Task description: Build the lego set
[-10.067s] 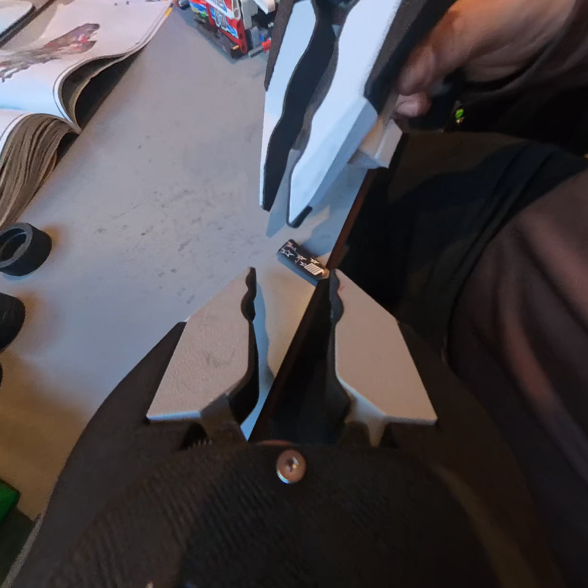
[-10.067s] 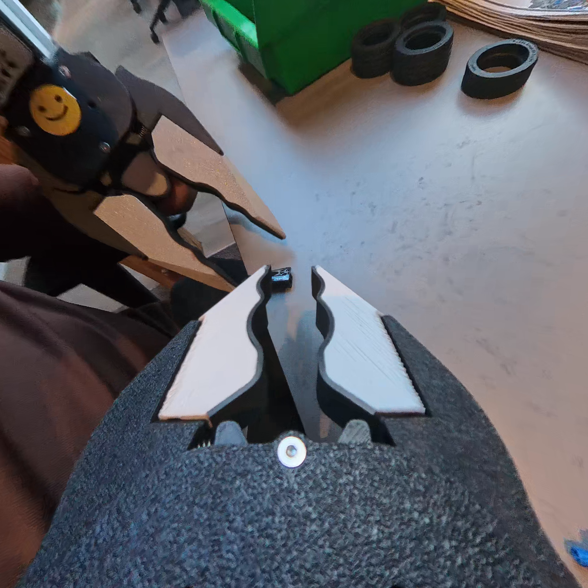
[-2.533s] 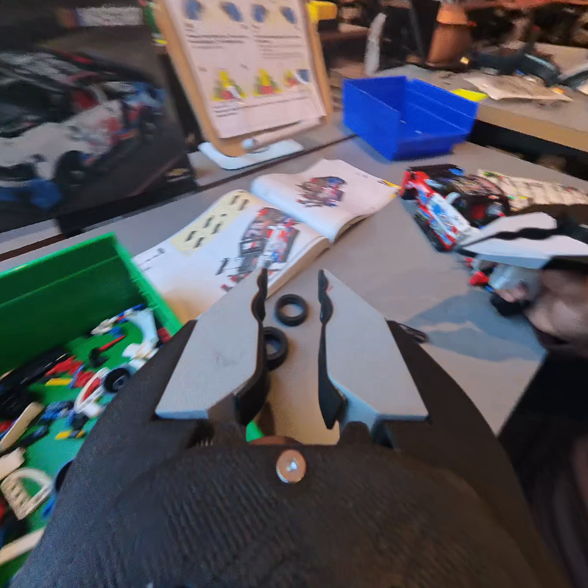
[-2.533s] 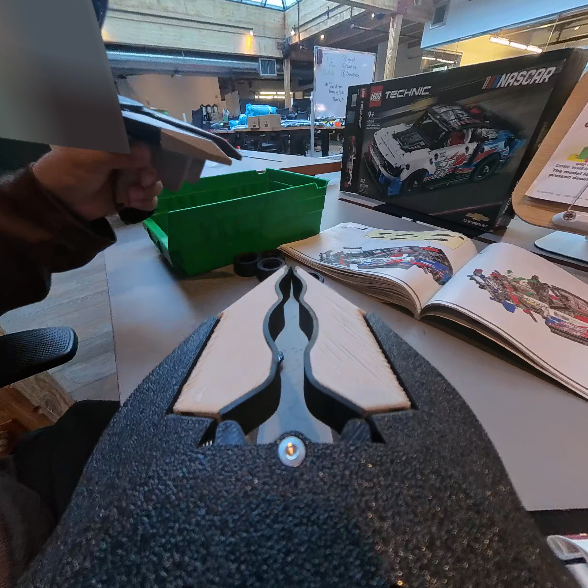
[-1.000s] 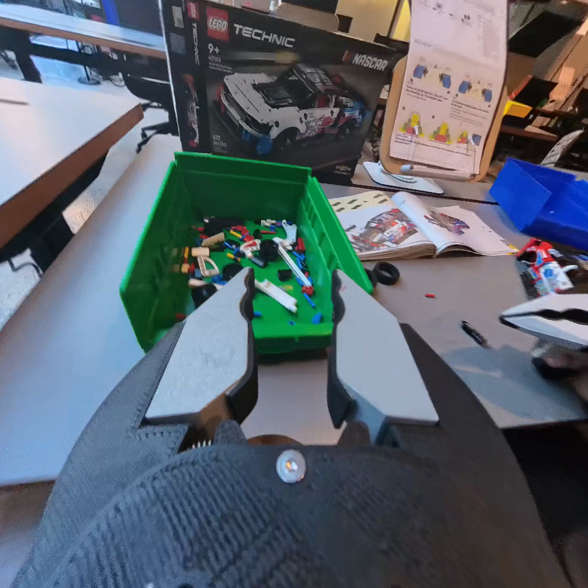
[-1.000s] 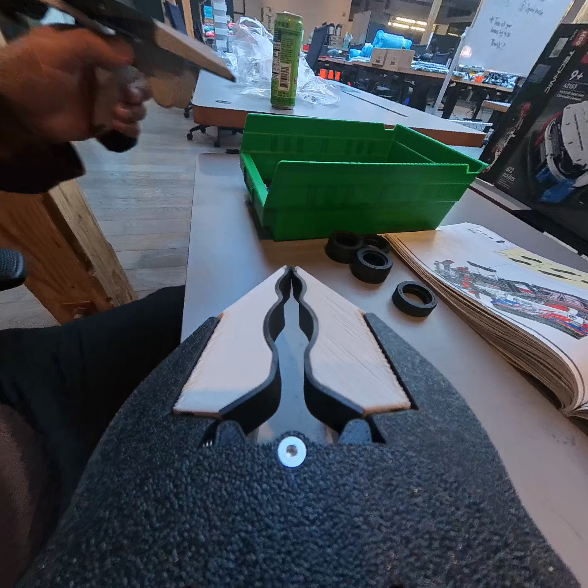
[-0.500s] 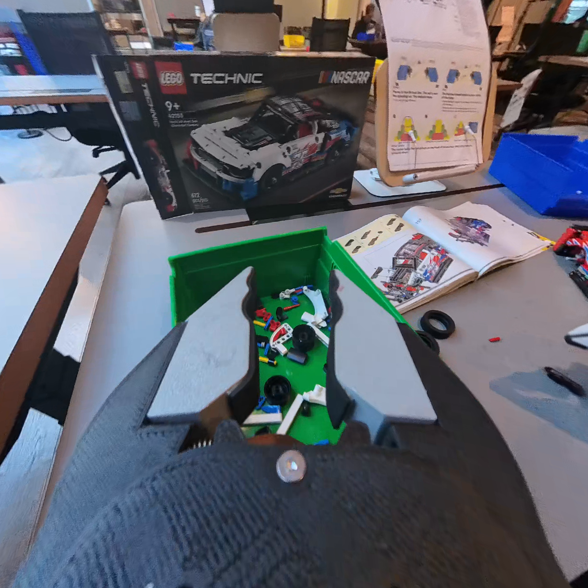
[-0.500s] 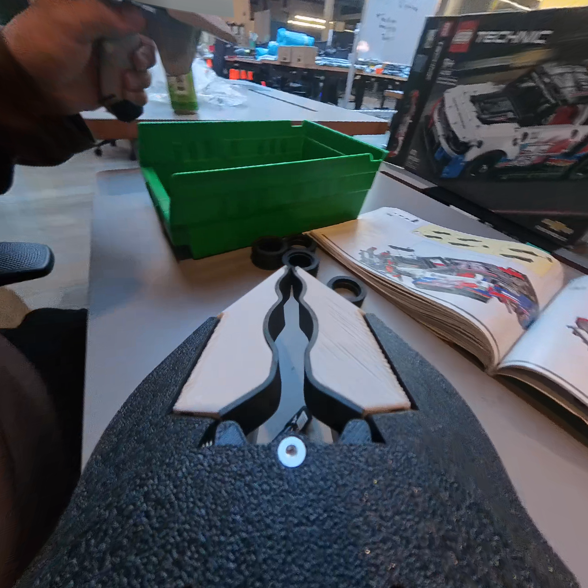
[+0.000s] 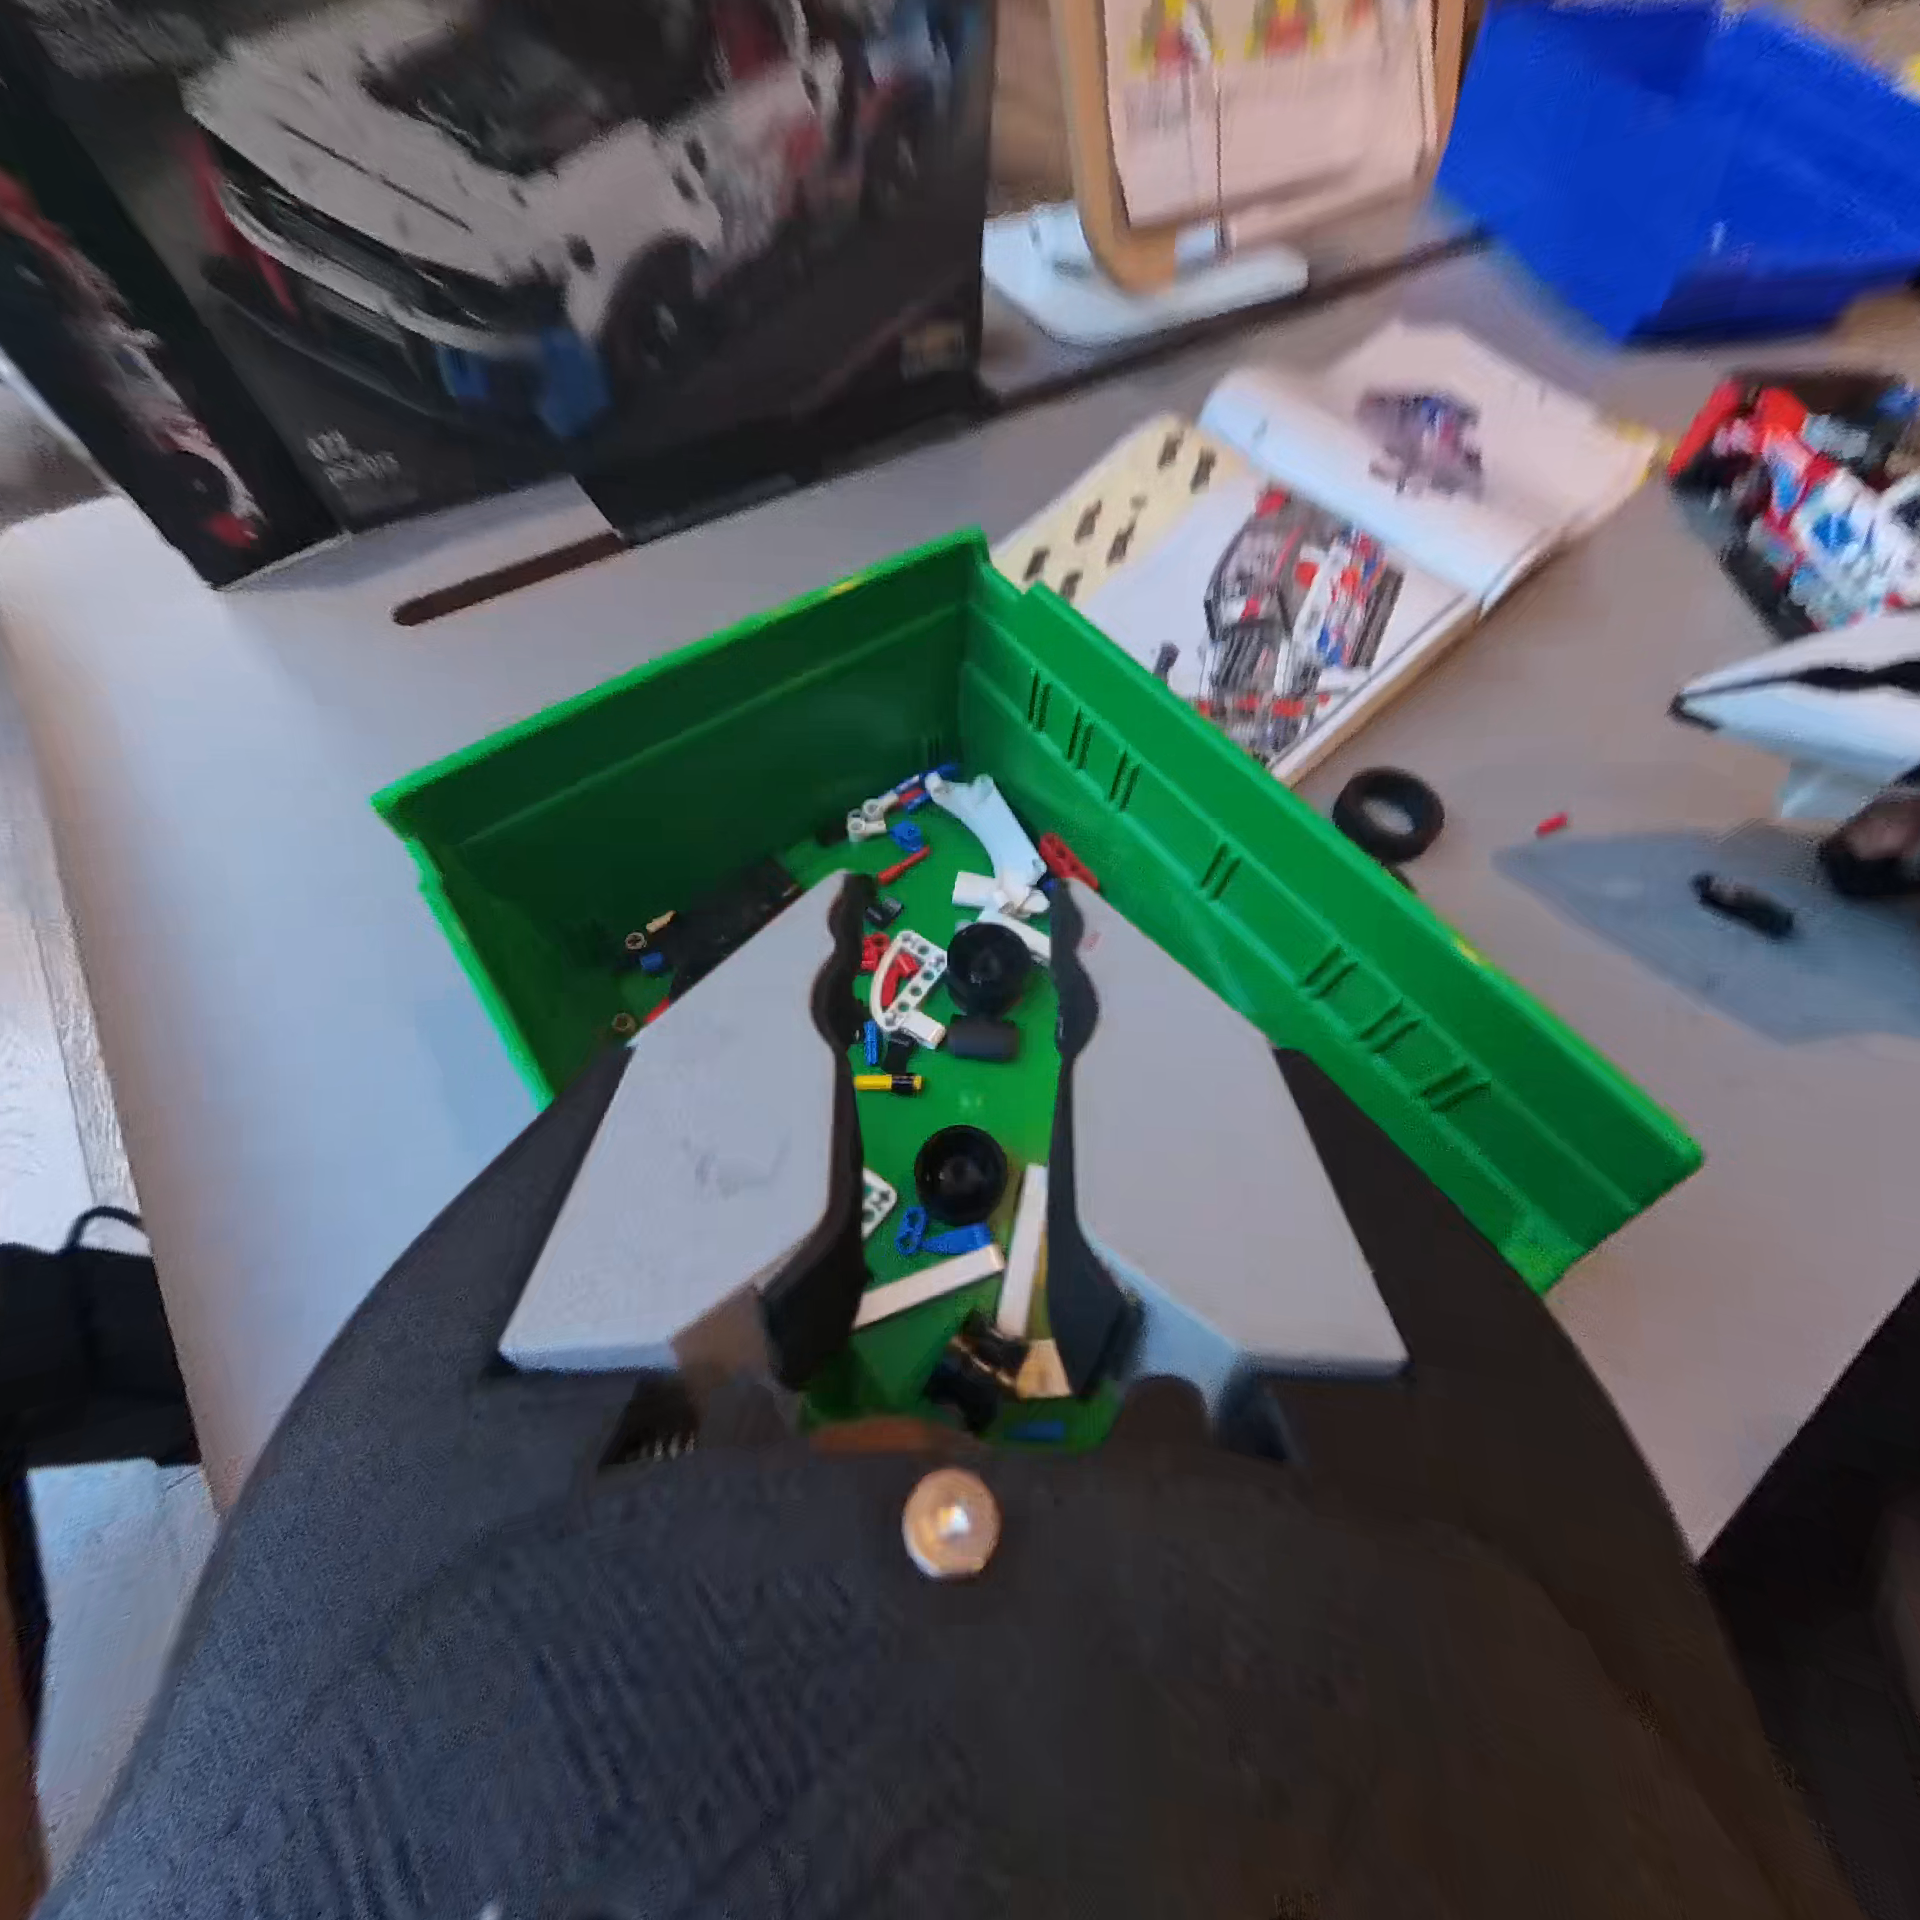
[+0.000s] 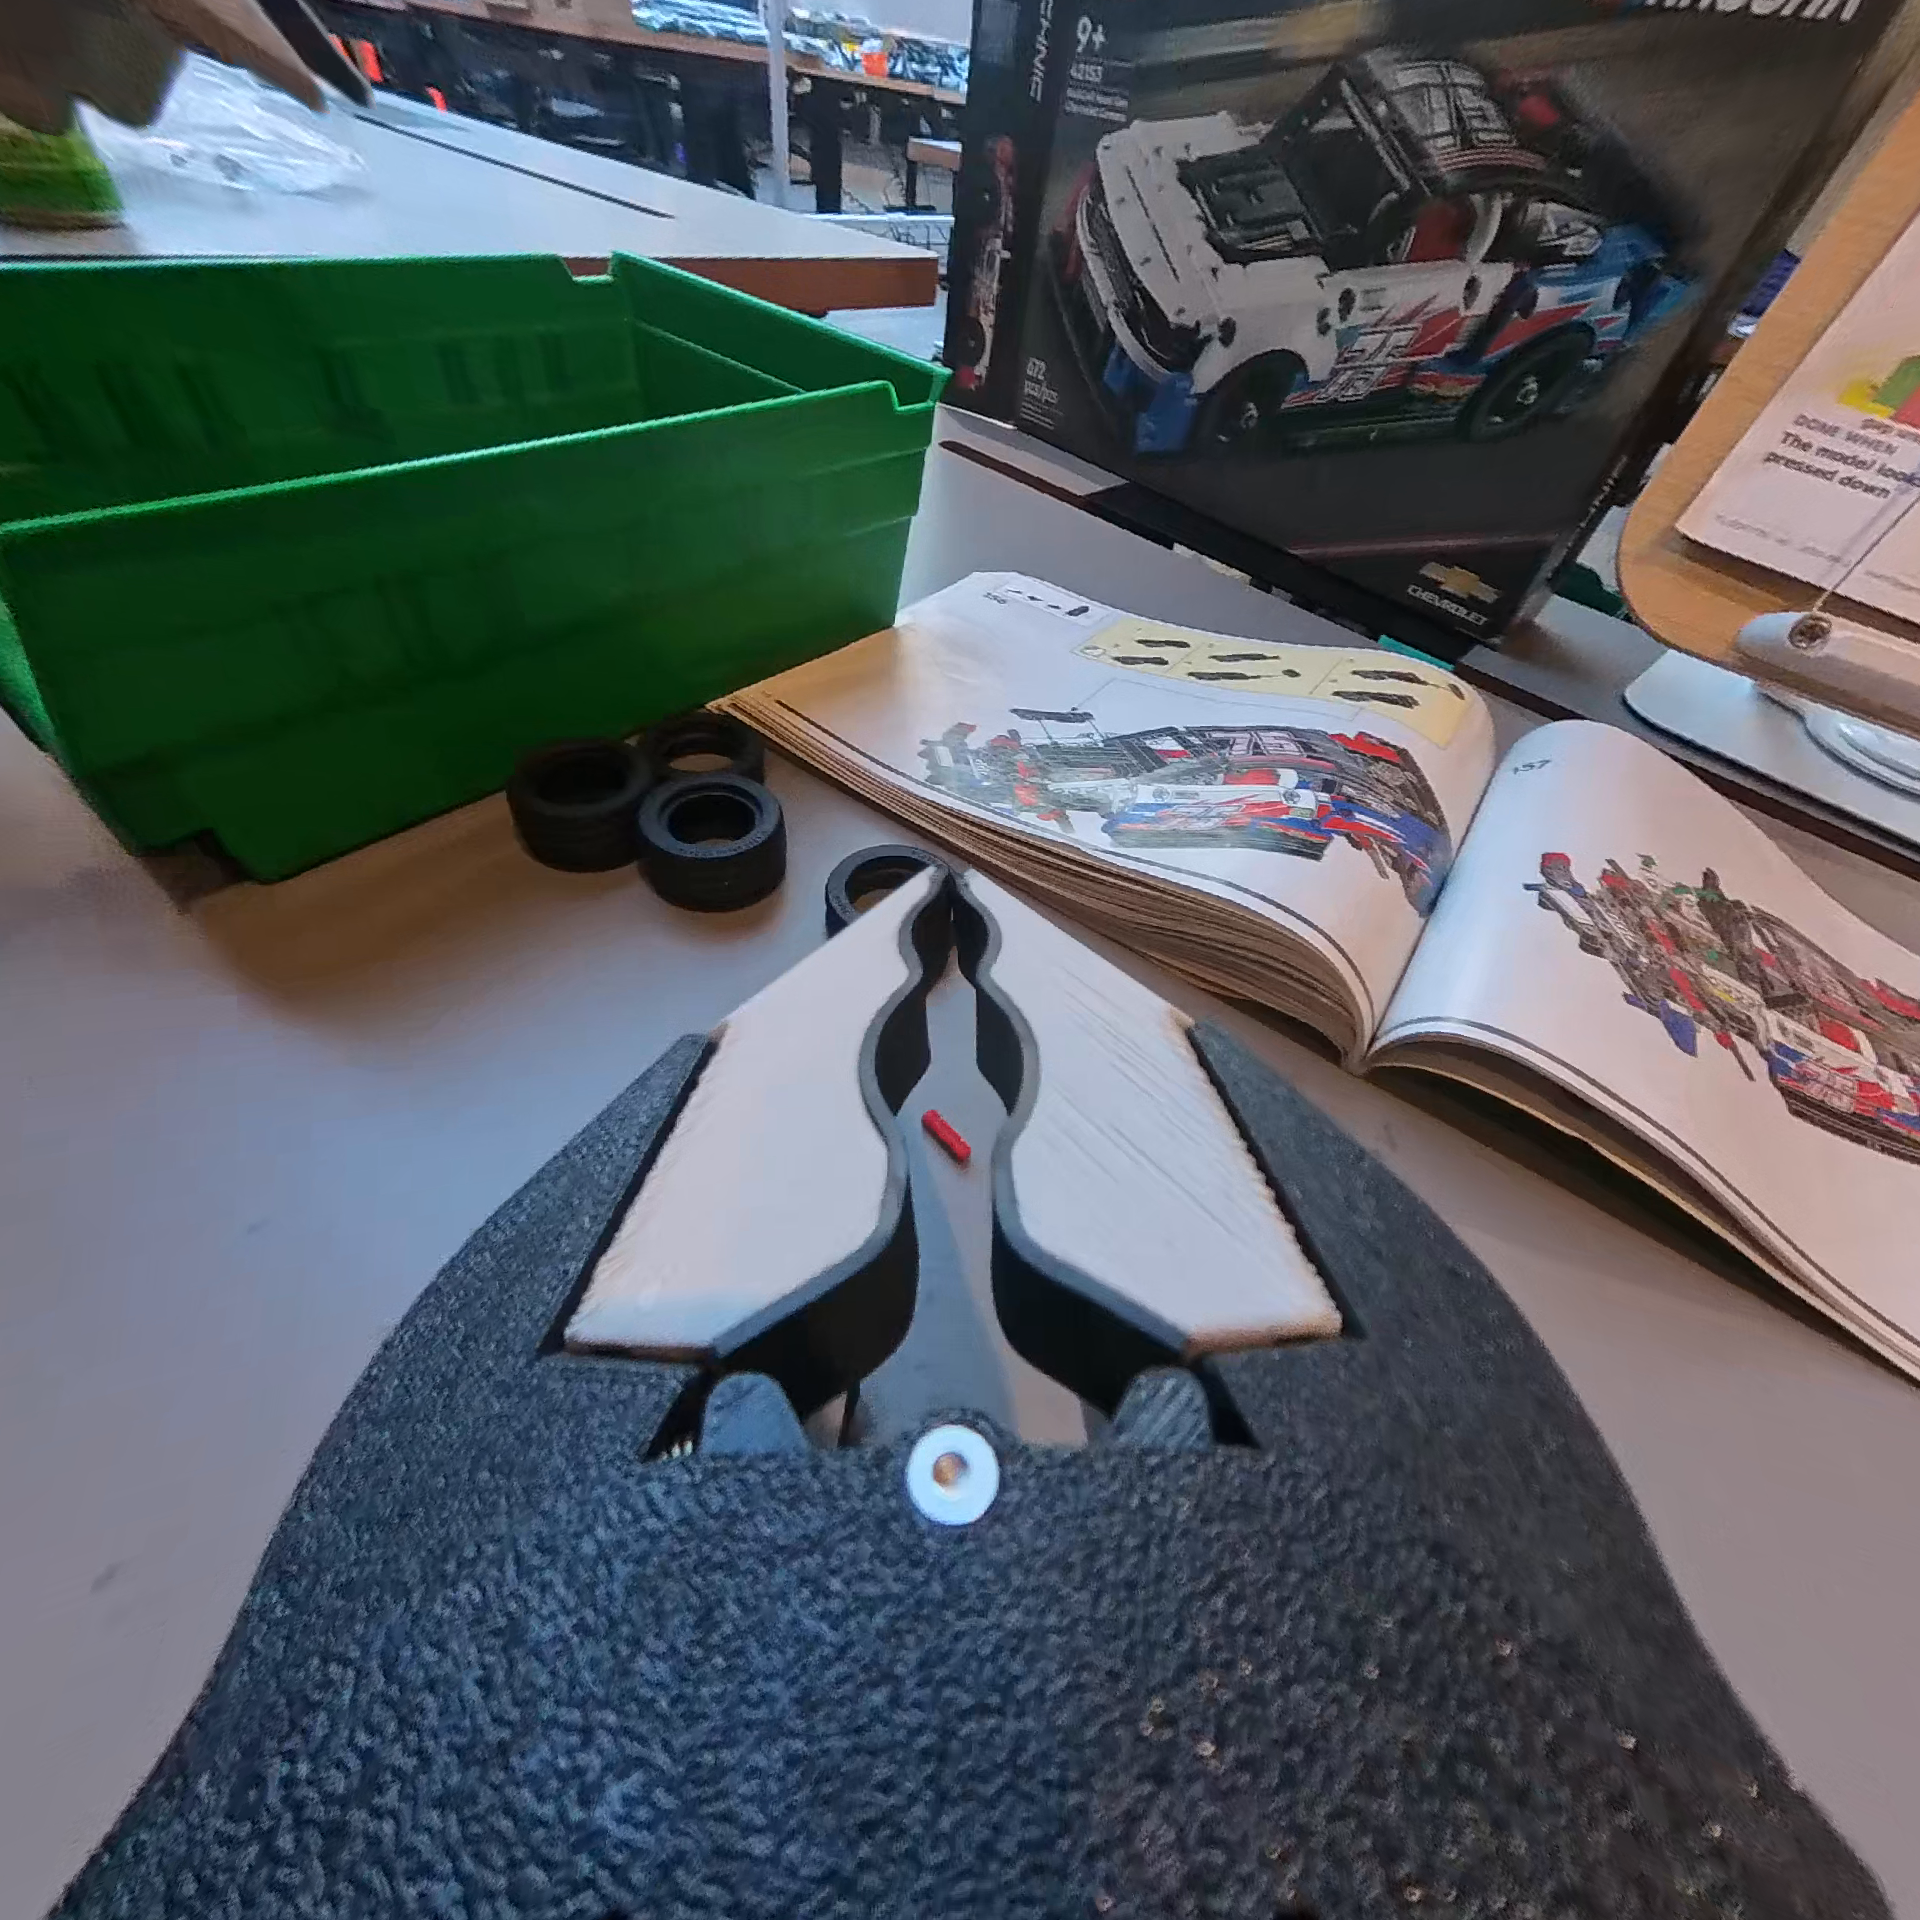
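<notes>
Left gripper (image 9: 951,914) hangs spread over the green bin (image 9: 1299,987) at frame centre; right gripper (image 10: 948,883) is pressed together, apparently empty. Loose pieces (light, stiff, slippery plastic) lie inside; the black wheel hub (image 9: 987,968) looks best pinched across its rim.

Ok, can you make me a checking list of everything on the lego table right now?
Surface: grey table, mostly bare in front.
Job's things: green bin holding loose lego pieces; open instruction book; partly built car; set box.
Clutter: black tyres beside the bin; small red piece on the table; blue bin.
Grippers: left gripper open above the green bin; right gripper shut, holding nothing visible.
Cables: nothing seen.
Surroundings: other tables behind, blurry.
</notes>
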Demonstrator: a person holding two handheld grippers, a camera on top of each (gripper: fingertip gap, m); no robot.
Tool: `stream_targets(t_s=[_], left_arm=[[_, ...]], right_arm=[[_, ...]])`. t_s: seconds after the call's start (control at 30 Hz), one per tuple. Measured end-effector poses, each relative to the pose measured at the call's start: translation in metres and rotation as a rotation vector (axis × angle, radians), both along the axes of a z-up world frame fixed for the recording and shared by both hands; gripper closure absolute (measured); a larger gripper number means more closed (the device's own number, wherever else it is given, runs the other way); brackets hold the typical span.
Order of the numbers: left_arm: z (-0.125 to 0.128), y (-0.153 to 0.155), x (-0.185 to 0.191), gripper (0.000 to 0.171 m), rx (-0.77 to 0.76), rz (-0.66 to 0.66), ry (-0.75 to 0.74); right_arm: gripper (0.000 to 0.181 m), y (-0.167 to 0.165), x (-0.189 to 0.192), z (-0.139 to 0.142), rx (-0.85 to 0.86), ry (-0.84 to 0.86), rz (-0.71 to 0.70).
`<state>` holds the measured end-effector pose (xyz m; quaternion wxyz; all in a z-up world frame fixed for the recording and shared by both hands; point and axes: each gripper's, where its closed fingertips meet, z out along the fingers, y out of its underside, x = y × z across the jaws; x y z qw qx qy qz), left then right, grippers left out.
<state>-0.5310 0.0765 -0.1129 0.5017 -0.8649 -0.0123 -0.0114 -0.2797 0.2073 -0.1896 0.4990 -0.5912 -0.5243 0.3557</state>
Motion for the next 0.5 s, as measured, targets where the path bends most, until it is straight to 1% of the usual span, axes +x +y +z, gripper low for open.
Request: stream_targets(t_s=[0.07,0.2,0.27,0.37,0.5], left_arm=[[-0.014,0.02,-0.006,0.143,-0.104,-0.038,0.03],[-0.073,0.054,-0.017,0.149,-0.488,-0.095,0.073],[-0.1,0.067,-0.026,0.153,-0.622,-0.08,0.118],[-0.125,0.081,-0.033,0.154,-0.709,-0.06,0.136],[-0.142,0.086,-0.037,0.154,-0.769,-0.039,0.119]], right_arm=[[0.181,-0.001,-0.001,-0.001,0.0,-0.005,0.004],[0.181,-0.006,-0.005,0.0,0.005,0.0,0.035],[0.181,-0.009,-0.006,0.002,-0.005,0.016,0.052],[0.181,-0.011,-0.005,0.006,-0.027,0.043,0.073],[0.181,-0.009,-0.002,0.011,-0.072,0.086,0.085]])
